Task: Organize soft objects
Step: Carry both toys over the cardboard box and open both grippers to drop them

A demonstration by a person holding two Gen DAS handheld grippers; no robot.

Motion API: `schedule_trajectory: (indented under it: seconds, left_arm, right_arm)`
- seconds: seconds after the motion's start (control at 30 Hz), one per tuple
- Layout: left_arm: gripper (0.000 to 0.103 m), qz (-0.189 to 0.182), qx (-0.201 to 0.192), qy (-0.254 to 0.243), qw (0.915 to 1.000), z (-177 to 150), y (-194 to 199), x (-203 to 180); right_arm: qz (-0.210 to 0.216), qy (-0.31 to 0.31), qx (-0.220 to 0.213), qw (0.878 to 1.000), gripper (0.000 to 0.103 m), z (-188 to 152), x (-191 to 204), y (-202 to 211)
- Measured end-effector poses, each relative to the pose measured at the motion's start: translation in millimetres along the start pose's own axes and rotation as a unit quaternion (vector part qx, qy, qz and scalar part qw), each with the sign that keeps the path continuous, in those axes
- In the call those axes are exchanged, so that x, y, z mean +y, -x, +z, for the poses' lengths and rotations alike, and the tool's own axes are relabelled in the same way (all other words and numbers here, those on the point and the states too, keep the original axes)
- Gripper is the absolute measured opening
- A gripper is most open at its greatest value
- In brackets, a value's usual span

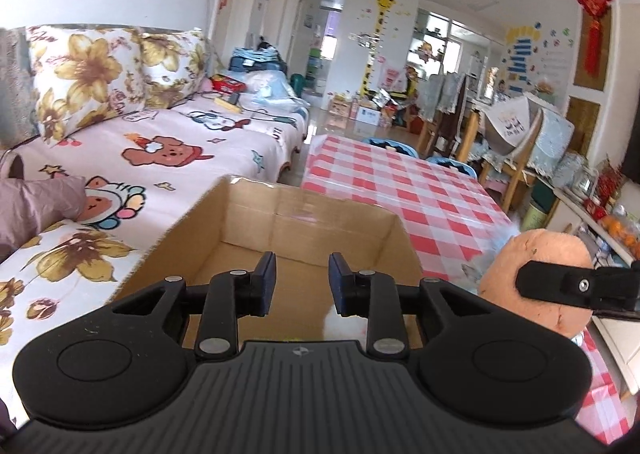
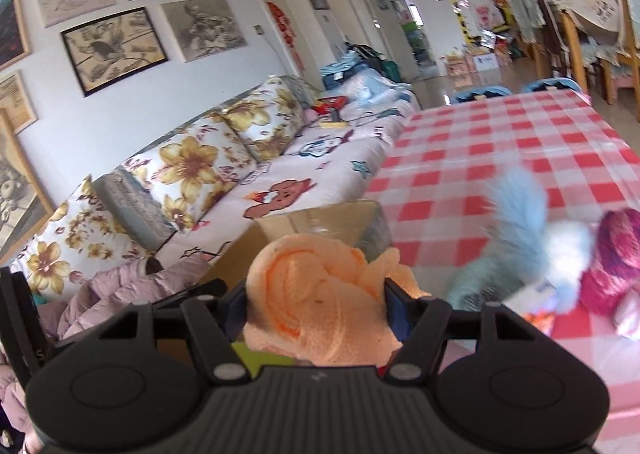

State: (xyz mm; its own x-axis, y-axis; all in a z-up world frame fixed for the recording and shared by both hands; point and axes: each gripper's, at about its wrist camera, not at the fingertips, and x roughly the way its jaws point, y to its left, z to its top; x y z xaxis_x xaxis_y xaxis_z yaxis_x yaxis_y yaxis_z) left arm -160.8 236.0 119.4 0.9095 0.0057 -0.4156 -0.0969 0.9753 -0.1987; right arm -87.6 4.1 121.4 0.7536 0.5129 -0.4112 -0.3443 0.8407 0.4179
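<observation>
A: Peach plush toy [image 2: 320, 302] first — where does it sit relative to each gripper?

B: Going left to right: the left gripper [image 1: 302, 282] hangs over the open cardboard box [image 1: 280, 221], its fingers parted with nothing between them. The box floor lies directly ahead of and below it, and something white shows in the box just under its fingers. Well off to its right, the toy is clamped in the right gripper [image 2: 316, 304].

A: So the right one has it?

B: Yes. From the right wrist view the jaws are closed onto the toy's sides, and the soft body bulges up and forward past them. It is lifted, not resting on the worktop [image 2: 500, 157].

A: Which way is the box from that gripper?

B: Ahead and slightly left; its far edge peeks out just beyond the toy. I judge the coming move to be a short carry forward and leftward, then a release over the opening. The right hand is the only one placed to do it.

A: Anything else waiting?

B: To the right of the right gripper, a blue fluffy toy [image 2: 516, 230] and a magenta plush [image 2: 612, 262] lie on the worktop, touching each other, both nearer the right hand.
</observation>
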Motion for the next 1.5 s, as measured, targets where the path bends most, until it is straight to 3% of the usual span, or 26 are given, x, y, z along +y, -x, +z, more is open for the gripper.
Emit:
schedule_trajectory:
  seconds: [0.13,0.3,0.63,0.8,0.97,1.2,1.5]
  left_arm:
    - [0.035,0.011,-0.002,0.018,0.9998,3.5,-0.1,9.9]
    - [0.048,0.025,-0.01,0.029,0.9992,7.5,1.0,16.6]
    - [0.062,0.043,-0.016,0.04,0.9981,7.6,5.1,24.6]
    - [0.081,0.046,-0.021,0.037,0.998,7.3,6.4,21.4]
    - [0.099,0.038,-0.025,0.045,0.998,7.4,9.0,22.2]
    - [0.103,0.031,-0.022,0.032,0.9988,5.8,8.5,17.9]
    - [0.103,0.012,-0.022,0.027,0.9993,5.1,9.9,15.0]
  right_arm:
    - [0.016,0.018,0.003,1.0,0.067,2.4,15.3,-10.7]
    - [0.026,0.058,0.009,0.998,0.067,2.2,35.2,-26.8]
    - [0.031,0.118,0.036,0.992,0.07,-5.6,61.4,-69.5]
    - [0.015,0.159,0.032,0.987,0.089,-11.0,71.3,-78.3]
    - [-0.014,0.18,0.007,0.984,0.093,-11.0,73.5,-67.5]
    - [-0.069,0.222,-0.045,0.972,0.1,-11.7,75.4,-45.1]
    - [-0.105,0.177,-0.038,0.978,0.101,-13.5,45.7,-36.0]
